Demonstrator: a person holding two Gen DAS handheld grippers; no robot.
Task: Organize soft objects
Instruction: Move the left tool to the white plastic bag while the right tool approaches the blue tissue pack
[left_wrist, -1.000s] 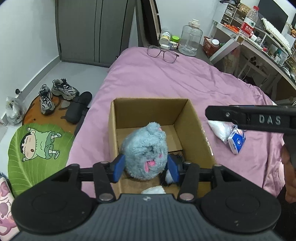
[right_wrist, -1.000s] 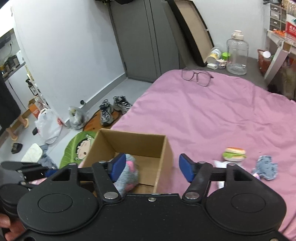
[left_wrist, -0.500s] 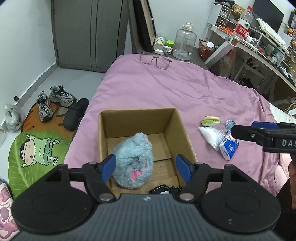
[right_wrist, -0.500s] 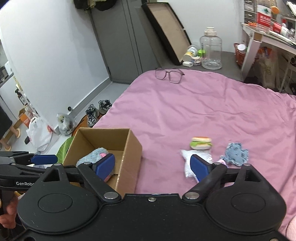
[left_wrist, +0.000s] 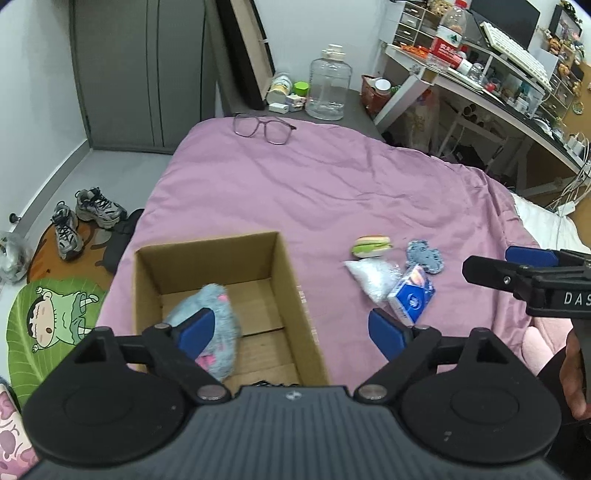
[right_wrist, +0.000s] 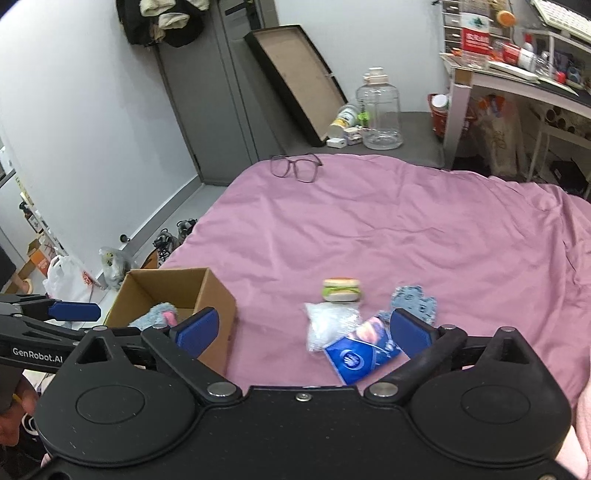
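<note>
the plush is left in the box; both grippers, left and right, have just been opened wide, nothing held. the slippery tissue pack could be squeezed out if pinched off-centre

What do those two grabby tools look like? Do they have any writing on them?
Both are black plastic. The left tool has two round discs on a ribbed body and angled fingers tipped with blue pads. The right tool matches, with silver screws at the hinges. Seen side-on, one finger reads "GenRobot.AI", the other "DAS" before the frame cuts it off. No cables or sleeves show.
</note>
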